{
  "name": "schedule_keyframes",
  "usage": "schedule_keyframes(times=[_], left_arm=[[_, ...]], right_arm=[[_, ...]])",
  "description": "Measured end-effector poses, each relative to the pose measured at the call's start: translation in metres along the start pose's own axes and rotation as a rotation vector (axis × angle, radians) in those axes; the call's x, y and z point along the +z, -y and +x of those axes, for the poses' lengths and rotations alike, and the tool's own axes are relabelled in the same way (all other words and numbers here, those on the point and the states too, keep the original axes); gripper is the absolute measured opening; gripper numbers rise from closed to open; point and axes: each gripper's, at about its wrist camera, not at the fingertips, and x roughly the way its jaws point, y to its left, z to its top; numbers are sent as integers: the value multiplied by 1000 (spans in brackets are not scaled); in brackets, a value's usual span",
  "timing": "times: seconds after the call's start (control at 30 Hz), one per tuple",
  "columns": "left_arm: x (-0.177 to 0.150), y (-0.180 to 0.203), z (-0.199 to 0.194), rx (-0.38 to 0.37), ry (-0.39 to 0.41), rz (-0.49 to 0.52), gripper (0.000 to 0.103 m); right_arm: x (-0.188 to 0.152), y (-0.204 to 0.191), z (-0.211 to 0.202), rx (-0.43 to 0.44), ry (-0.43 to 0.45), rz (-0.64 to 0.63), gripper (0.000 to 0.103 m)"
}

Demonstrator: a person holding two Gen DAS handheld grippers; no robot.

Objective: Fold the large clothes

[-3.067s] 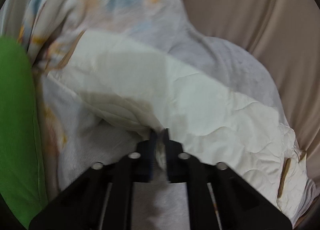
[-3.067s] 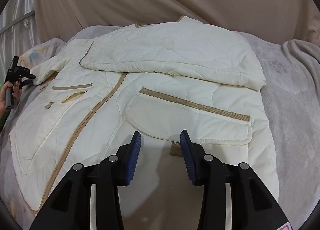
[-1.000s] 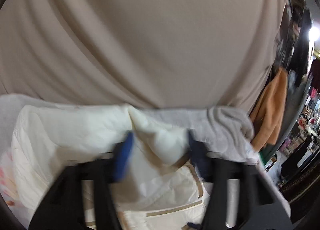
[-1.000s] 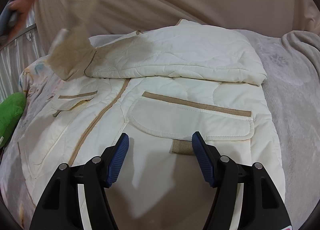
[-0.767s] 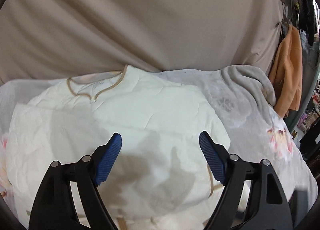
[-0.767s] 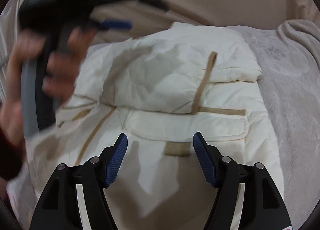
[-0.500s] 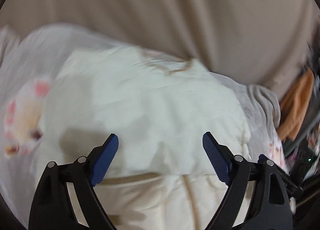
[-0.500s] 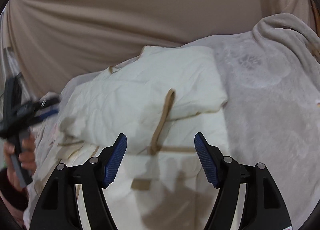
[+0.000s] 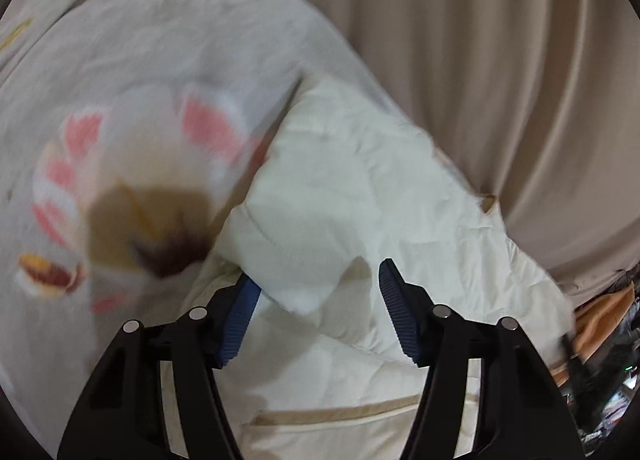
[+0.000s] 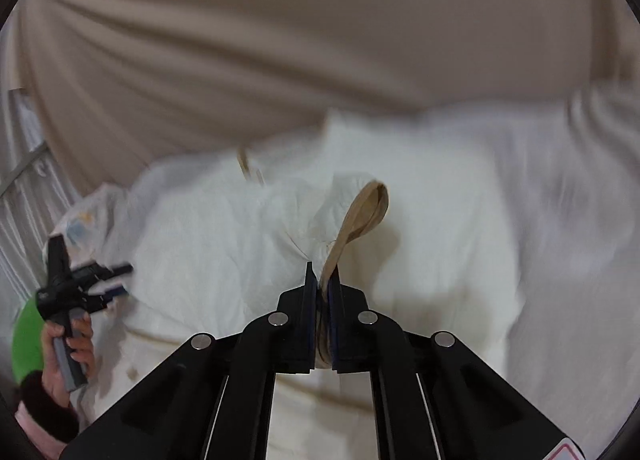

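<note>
A cream quilted jacket (image 9: pixel 360 187) with tan trim lies folded on the bed. In the left wrist view my left gripper (image 9: pixel 316 276) hovers low over its left side. Its jaws are closing, with a thick fold of the jacket (image 9: pixel 296 260) between the blue pads (image 9: pixel 396 316), and the right pad stands clear of the cloth. In the right wrist view my right gripper (image 10: pixel 322 272) is shut on the jacket's tan-trimmed edge (image 10: pixel 360 215), which rises bunched above the jaws. A person's hand holds the left gripper (image 10: pixel 120 280) at the far left.
A grey blanket with a pink-petalled flower print (image 9: pixel 120 163) covers the bed. A beige curtain (image 10: pixel 280 39) hangs behind it. A green cushion (image 10: pixel 24 340) lies at the left edge, metal rails (image 10: pixel 24 163) stand beyond it, and an orange garment (image 9: pixel 608 312) hangs to the right.
My right gripper has shut on the tan-trimmed edge and lifted it. My left gripper has dropped and swung to the jacket's left side, rolling, with its jaws narrower around a fold.
</note>
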Motion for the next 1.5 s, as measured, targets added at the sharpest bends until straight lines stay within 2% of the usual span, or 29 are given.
schedule_keyframes(times=[0.07, 0.1, 0.17, 0.23, 0.3, 0.33, 0.47, 0.57, 0.6, 0.77, 0.9, 0.97, 1.1, 1.2, 1.3, 1.37, 1.43, 1.5], left_arm=[[0, 20, 5, 21, 18, 59, 60], [-2, 29, 11, 43, 20, 93, 60], [-6, 39, 27, 111, 9, 157, 61], [-12, 41, 40, 168, 6, 188, 60], [-21, 40, 48, 188, 14, 209, 62], [-25, 42, 48, 201, 22, 231, 62], [-35, 43, 44, 233, 42, 303, 62], [-38, 40, 42, 223, 37, 302, 63], [-40, 41, 40, 230, 41, 311, 63], [-43, 40, 15, 265, 72, 381, 63], [-43, 49, -31, 281, 163, 433, 61], [-36, 61, -45, 282, 212, 449, 64], [-19, 82, -25, 288, 200, 457, 65], [-16, 82, 18, 374, 148, 485, 65], [-17, 62, 55, 436, 85, 467, 67], [-16, 44, 61, 440, 92, 437, 71], [-10, 27, 56, 424, 91, 372, 78], [-4, 9, 44, 407, 81, 305, 78]], right_arm=[[22, -1, -13, -17, 107, -19, 4], [26, 1, -8, -41, 114, -24, 4], [22, 23, 33, -152, 37, -17, 4], [2, 51, 85, -240, -115, 26, 4], [-18, 71, 120, -268, -199, 56, 3], [-21, 72, 123, -265, -193, 65, 3], [-22, 73, 97, -170, -88, 108, 3], [-38, 100, 117, -181, -191, 133, 2], [-40, 104, 115, -178, -188, 146, 1], [-28, 87, 75, -249, -111, 101, 7], [-16, 61, 47, -321, -38, 5, 10], [-7, 41, 51, -303, -26, -40, 10], [-2, 12, 81, -218, -59, -92, 10], [-12, 12, 112, -212, -136, -120, 9], [-24, 38, 133, -313, -169, -149, 4], [-29, 70, 128, -386, -165, -131, 4], [-31, 105, 119, -328, -176, -47, 0], [-32, 119, 101, -319, -172, 12, 0]])
